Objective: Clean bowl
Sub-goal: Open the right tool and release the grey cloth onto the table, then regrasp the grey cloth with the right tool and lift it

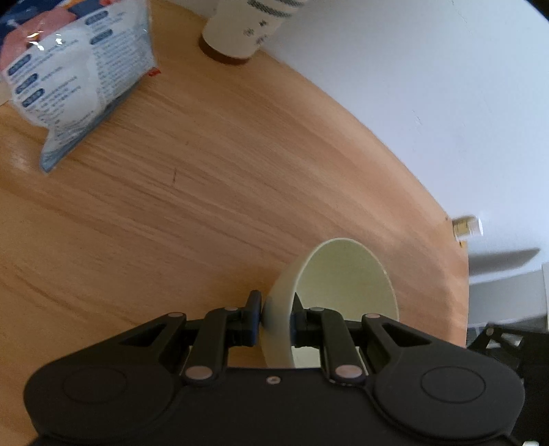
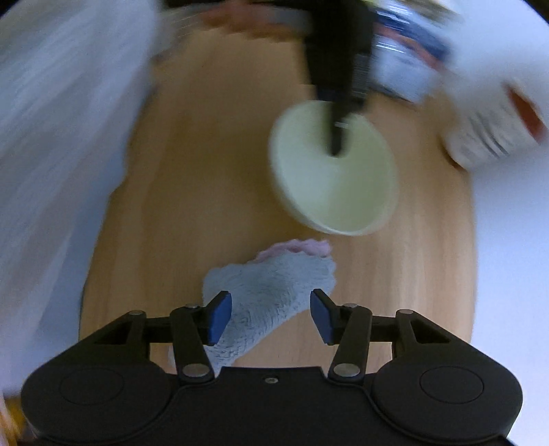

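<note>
Bowl (image 1: 343,291) first: pale cream, smooth, tipped on its side above the wooden table (image 1: 206,206), its inside looking bare. The left tool (image 1: 278,317) pinches the bowl's wall, one finger outside, one inside. A printed plastic packet (image 1: 68,79) and a striped paper cup (image 1: 240,31) stand at the table's far side. The right wrist view adds what the left misses: a fluffy grey cloth (image 2: 271,302) with a pink edge lying between the wide-spread pads of the right tool (image 2: 271,317), and the bowl (image 2: 333,185) just beyond it, blurred.
</note>
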`<state>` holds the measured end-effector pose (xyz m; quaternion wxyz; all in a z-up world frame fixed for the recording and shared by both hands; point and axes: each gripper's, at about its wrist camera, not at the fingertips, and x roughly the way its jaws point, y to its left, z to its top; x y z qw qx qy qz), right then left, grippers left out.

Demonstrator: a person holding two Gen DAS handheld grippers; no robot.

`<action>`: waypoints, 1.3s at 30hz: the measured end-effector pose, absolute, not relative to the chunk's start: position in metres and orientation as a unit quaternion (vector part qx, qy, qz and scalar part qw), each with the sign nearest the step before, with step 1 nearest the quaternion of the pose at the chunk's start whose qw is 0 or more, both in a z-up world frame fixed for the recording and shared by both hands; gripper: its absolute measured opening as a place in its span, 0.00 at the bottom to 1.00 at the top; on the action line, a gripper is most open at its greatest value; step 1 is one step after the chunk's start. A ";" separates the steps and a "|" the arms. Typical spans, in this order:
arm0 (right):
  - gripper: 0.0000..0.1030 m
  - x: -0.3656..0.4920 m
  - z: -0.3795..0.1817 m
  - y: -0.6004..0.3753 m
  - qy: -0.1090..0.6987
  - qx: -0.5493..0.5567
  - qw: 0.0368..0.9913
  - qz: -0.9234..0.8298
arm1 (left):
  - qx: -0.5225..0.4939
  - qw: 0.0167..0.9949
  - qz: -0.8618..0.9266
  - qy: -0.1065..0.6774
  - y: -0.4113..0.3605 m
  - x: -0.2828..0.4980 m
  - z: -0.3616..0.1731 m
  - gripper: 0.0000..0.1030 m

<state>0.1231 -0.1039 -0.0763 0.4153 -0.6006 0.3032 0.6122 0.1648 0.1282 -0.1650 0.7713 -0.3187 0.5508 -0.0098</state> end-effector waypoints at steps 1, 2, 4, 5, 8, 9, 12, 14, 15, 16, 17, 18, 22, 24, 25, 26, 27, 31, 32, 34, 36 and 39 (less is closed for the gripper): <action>0.54 0.125 -0.075 -0.105 0.286 -0.619 0.385 0.622 | -0.313 0.773 -0.014 0.552 0.128 0.164 -0.165 0.14; 0.54 0.127 -0.073 -0.107 0.283 -0.623 0.372 0.627 | -0.304 0.775 -0.018 0.554 0.127 0.164 -0.164 0.14; 0.55 0.131 -0.069 -0.110 0.274 -0.630 0.354 0.635 | -0.290 0.780 -0.023 0.554 0.124 0.163 -0.162 0.14; 0.57 0.132 -0.067 -0.112 0.267 -0.632 0.347 0.639 | -0.283 0.783 -0.025 0.553 0.123 0.163 -0.162 0.14; 0.62 0.132 -0.062 -0.121 0.244 -0.639 0.327 0.652 | -0.263 0.786 -0.026 0.558 0.119 0.163 -0.160 0.18; 0.62 0.134 -0.062 -0.120 0.240 -0.643 0.320 0.653 | -0.255 0.786 -0.023 0.562 0.118 0.163 -0.160 0.25; 0.63 0.134 -0.067 -0.125 0.226 -0.650 0.304 0.659 | -0.223 0.791 -0.016 0.570 0.111 0.164 -0.158 0.35; 0.63 0.133 -0.076 -0.126 0.222 -0.648 0.297 0.666 | -0.190 0.795 -0.016 0.575 0.102 0.164 -0.157 0.40; 0.63 0.131 -0.078 -0.127 0.218 -0.645 0.292 0.671 | -0.179 0.796 -0.015 0.579 0.099 0.164 -0.157 0.41; 0.64 0.128 -0.080 -0.127 0.213 -0.642 0.288 0.677 | -0.176 0.794 -0.020 0.581 0.096 0.164 -0.157 0.41; 0.64 0.124 -0.080 -0.129 0.214 -0.643 0.286 0.678 | -0.176 0.795 -0.020 0.581 0.094 0.164 -0.157 0.41; 0.64 0.121 -0.088 -0.131 0.211 -0.649 0.274 0.677 | -0.171 0.798 -0.019 0.578 0.091 0.163 -0.156 0.42; 0.65 0.128 -0.102 -0.126 0.232 -0.643 0.289 0.670 | -0.165 0.803 -0.016 0.572 0.083 0.159 -0.154 0.42; 0.64 0.136 -0.112 -0.120 0.260 -0.638 0.304 0.658 | -0.162 0.804 -0.015 0.571 0.080 0.158 -0.154 0.42; 0.64 0.138 -0.114 -0.120 0.263 -0.640 0.304 0.656 | -0.160 0.804 -0.013 0.573 0.081 0.158 -0.155 0.42; 0.64 0.139 -0.117 -0.120 0.269 -0.639 0.306 0.652 | -0.158 0.803 -0.012 0.575 0.081 0.158 -0.155 0.42; 0.64 0.141 -0.119 -0.120 0.276 -0.639 0.308 0.649 | -0.158 0.802 -0.009 0.576 0.081 0.158 -0.156 0.42; 0.59 0.149 -0.118 -0.123 0.321 -0.600 0.347 0.646 | -0.151 0.799 -0.001 0.582 0.079 0.161 -0.156 0.42; 0.58 0.150 -0.117 -0.124 0.329 -0.592 0.356 0.644 | -0.147 0.799 0.002 0.582 0.078 0.163 -0.156 0.42; 0.49 0.151 -0.116 -0.128 0.344 -0.576 0.373 0.641 | -0.145 0.797 0.002 0.586 0.077 0.165 -0.155 0.42; 0.41 0.153 -0.115 -0.130 0.357 -0.565 0.383 0.638 | -0.144 0.796 0.002 0.588 0.072 0.171 -0.156 0.34; 0.35 0.153 -0.113 -0.135 0.378 -0.540 0.411 0.630 | -0.136 0.797 -0.005 0.589 0.072 0.173 -0.157 0.31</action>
